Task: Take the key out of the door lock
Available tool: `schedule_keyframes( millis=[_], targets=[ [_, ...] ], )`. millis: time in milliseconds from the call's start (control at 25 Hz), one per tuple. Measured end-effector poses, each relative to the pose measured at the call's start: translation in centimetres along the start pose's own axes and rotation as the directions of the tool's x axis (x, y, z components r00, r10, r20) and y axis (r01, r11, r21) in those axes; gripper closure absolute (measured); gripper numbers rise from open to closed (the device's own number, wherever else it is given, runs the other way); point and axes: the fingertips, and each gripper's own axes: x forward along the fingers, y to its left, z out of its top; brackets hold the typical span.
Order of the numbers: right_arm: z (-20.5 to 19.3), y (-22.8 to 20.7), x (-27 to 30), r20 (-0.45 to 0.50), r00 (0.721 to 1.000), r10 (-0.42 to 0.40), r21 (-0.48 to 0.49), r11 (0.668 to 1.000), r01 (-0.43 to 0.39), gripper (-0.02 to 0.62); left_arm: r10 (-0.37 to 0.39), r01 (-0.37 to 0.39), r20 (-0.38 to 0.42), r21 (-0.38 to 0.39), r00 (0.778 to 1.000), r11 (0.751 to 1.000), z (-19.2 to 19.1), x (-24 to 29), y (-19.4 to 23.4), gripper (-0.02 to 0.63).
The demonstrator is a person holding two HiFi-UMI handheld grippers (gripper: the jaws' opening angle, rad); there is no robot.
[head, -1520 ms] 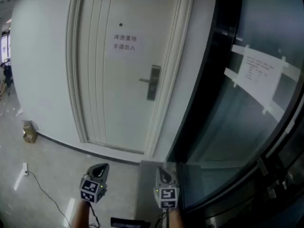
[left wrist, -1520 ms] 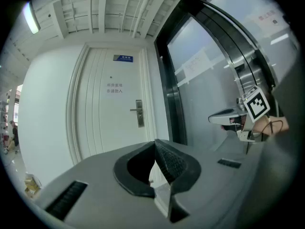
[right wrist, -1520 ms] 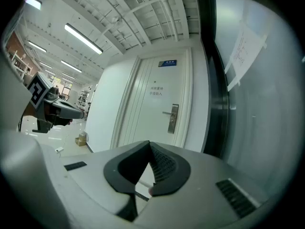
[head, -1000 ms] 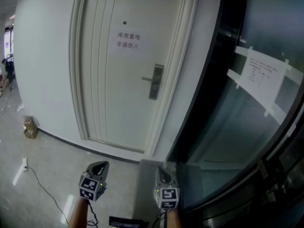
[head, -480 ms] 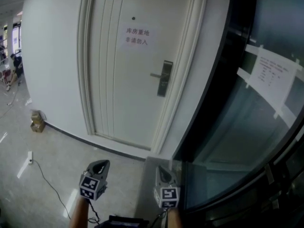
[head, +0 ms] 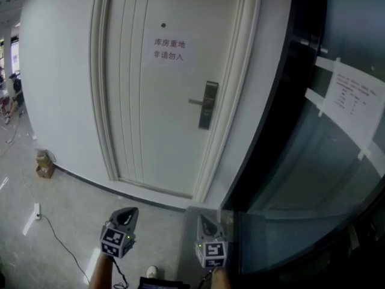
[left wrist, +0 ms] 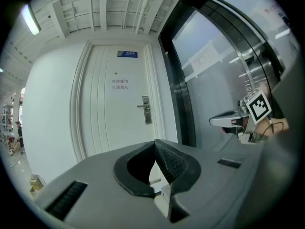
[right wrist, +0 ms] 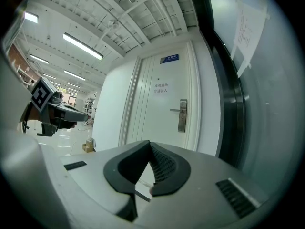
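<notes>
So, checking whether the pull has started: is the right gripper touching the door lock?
Apart. The head view shows the right gripper low down, with door and floor between it and the door lock.

Your head view is bright and evenly lit from overhead: the white door (head: 156,101) takes no hard shadow, and the pale floor (head: 66,209) carries a soft sheen. Straight lines bow toward the edges, the door frame most of all. The glass wall (head: 313,161) on your right reads dark, with faint reflections. In your right gripper view the ceiling strip lights (right wrist: 82,46) glare white. Both gripper views are fisheye circles with black corners. The lock plate (head: 207,104) is small and soft, probably too soft for fine detail.
</notes>
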Motion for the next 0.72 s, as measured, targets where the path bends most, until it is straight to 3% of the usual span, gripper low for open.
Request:
schedule_keyframes(
  millis=[720],
  targets=[
    [2.3, -3.1, 15.8, 0.015, 0.999, -0.052, -0.010, 0.999, 0.053, 0.583, -0.057, 0.056, 0.029, 0.015, 0.998, 0.998, 2.0, 13.9, 10.0, 0.597]
  ],
)
